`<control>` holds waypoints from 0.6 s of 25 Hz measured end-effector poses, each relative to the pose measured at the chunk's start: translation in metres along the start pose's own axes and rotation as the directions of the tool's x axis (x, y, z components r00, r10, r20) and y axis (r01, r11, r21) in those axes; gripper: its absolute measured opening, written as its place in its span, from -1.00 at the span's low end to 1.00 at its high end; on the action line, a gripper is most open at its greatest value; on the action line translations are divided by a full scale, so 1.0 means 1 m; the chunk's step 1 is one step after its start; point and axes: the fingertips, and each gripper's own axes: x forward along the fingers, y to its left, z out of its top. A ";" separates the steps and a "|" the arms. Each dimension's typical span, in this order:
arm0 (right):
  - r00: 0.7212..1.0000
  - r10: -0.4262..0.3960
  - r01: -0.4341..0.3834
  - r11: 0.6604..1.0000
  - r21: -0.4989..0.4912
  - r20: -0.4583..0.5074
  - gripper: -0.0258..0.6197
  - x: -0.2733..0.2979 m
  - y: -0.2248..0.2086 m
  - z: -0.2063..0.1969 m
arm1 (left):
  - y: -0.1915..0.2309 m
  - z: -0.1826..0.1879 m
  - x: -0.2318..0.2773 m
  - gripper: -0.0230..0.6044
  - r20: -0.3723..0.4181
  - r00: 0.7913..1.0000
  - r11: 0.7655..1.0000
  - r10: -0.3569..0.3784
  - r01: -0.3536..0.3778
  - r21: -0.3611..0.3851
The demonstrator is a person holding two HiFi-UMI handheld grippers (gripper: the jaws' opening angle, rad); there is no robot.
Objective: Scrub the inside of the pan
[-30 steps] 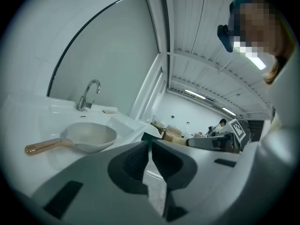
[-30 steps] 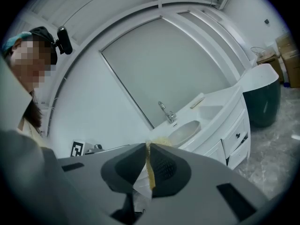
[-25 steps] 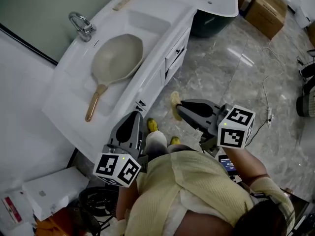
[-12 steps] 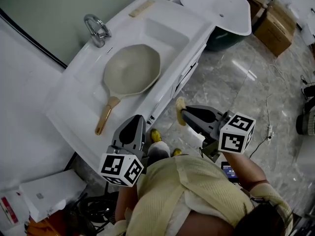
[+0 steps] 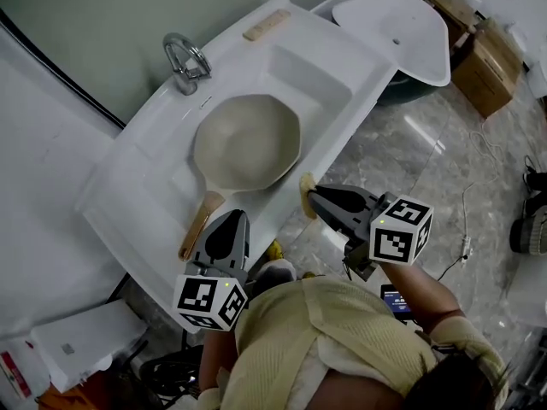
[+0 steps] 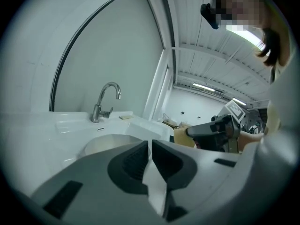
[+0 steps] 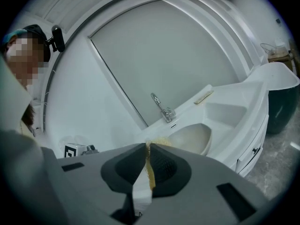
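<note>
A beige pan (image 5: 248, 141) with a wooden handle (image 5: 198, 225) lies in the white sink (image 5: 149, 186), its inside facing up. My right gripper (image 5: 309, 196) is shut on a yellow sponge (image 5: 305, 191) at the sink's front edge, just right of the pan. The sponge (image 7: 157, 142) shows as a thin yellow strip between the jaws in the right gripper view, with the pan (image 7: 192, 137) beyond. My left gripper (image 5: 231, 218) is shut with nothing in it, its tips close to the handle's end. The pan (image 6: 105, 144) lies just past its jaws (image 6: 150, 142).
A chrome faucet (image 5: 184, 58) stands behind the pan. A small wooden piece (image 5: 267, 24) lies on the counter's far rim. A white basin (image 5: 397, 24) on a dark tub and a cardboard box (image 5: 496, 67) stand at the right on the marble floor (image 5: 461, 169).
Both grippers have come forward to the sink. The right one, still holding the sponge, has moved from over the floor to the sink's front edge; the left one now reaches the pan's handle.
</note>
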 end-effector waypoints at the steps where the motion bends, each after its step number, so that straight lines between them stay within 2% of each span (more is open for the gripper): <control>1: 1.000 -0.002 0.002 1.000 -0.003 -0.007 -0.78 0.007 -0.002 0.003 | 0.005 0.000 0.002 -0.69 -0.009 1.000 1.000 0.000 0.000 -0.011; 5: 1.000 -0.012 0.012 1.000 -0.015 -0.027 -0.78 0.035 -0.014 0.011 | 0.026 -0.003 0.004 -0.69 -0.034 0.999 0.998 0.005 -0.008 -0.062; 8: 0.998 -0.038 0.037 0.999 -0.015 -0.045 -0.78 0.058 -0.026 0.016 | 0.041 -0.008 0.005 -0.56 -0.064 0.998 0.994 -0.008 0.001 -0.113; 12: 0.996 -0.043 0.041 0.999 -0.034 -0.079 -0.78 0.091 -0.032 0.020 | 0.064 -0.004 0.003 -0.58 -0.051 0.999 0.987 0.005 -0.013 -0.159; 15: 0.994 -0.049 0.043 0.997 -0.062 -0.100 -0.78 0.112 -0.035 0.022 | 0.076 -0.002 0.004 -0.67 -0.043 0.999 0.983 0.018 -0.025 -0.184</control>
